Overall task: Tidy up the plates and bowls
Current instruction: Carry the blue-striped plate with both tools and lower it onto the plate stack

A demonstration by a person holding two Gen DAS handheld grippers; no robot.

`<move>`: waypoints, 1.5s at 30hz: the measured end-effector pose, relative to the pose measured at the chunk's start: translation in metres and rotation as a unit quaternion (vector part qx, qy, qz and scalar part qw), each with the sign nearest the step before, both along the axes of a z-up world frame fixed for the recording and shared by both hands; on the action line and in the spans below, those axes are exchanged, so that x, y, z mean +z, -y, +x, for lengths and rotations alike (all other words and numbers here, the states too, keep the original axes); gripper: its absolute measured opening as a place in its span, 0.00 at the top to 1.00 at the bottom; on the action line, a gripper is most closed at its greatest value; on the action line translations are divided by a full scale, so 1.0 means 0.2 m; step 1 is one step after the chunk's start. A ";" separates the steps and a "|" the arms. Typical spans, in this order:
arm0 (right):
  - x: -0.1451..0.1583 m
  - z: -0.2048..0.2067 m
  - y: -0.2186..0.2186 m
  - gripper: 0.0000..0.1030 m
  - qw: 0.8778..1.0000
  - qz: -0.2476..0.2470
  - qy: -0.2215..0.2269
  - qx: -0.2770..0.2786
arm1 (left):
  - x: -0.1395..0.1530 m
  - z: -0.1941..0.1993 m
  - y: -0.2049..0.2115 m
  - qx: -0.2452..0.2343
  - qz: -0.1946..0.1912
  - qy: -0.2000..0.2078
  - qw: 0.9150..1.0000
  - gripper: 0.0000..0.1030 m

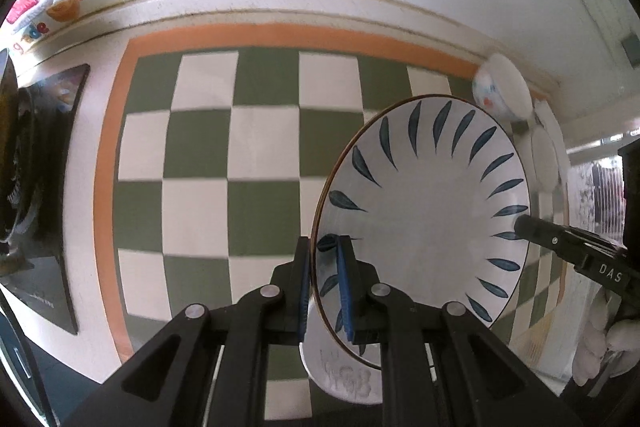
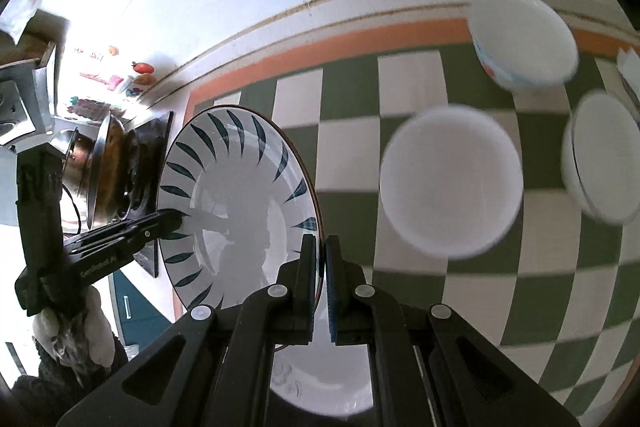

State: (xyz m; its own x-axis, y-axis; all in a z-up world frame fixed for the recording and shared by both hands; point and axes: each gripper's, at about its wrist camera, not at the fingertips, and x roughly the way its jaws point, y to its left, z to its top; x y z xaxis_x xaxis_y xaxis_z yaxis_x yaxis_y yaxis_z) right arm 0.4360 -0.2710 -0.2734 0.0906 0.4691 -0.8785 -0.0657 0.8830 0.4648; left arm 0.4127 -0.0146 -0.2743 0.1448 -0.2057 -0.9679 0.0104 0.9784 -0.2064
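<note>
1. The left tool [image 1: 325,267] is clamped on the near-left rim of a blue-leaf plate [image 1: 424,211], its blue pads on either face.
2. The right tool [image 2: 322,267] pinches the same plate [image 2: 236,211] at its opposite rim, so the dish hangs tilted on edge between the two tools, above a green-and-white checkered worktop [image 1: 208,155].
3. A second white dish [image 2: 320,383] lies just below the held plate (partly hidden by the tools).
4. Three white bowls sit to the right: one large [image 2: 450,183], one patterned [image 2: 524,39] at the far edge, one [image 2: 604,163] farther right.
</note>
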 end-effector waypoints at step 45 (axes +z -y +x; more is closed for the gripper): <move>-0.45 -0.50 0.06 0.94 0.997 -0.019 -0.074 -0.014 | -0.42 -0.35 0.18 -0.026 0.030 -0.080 0.996 0.87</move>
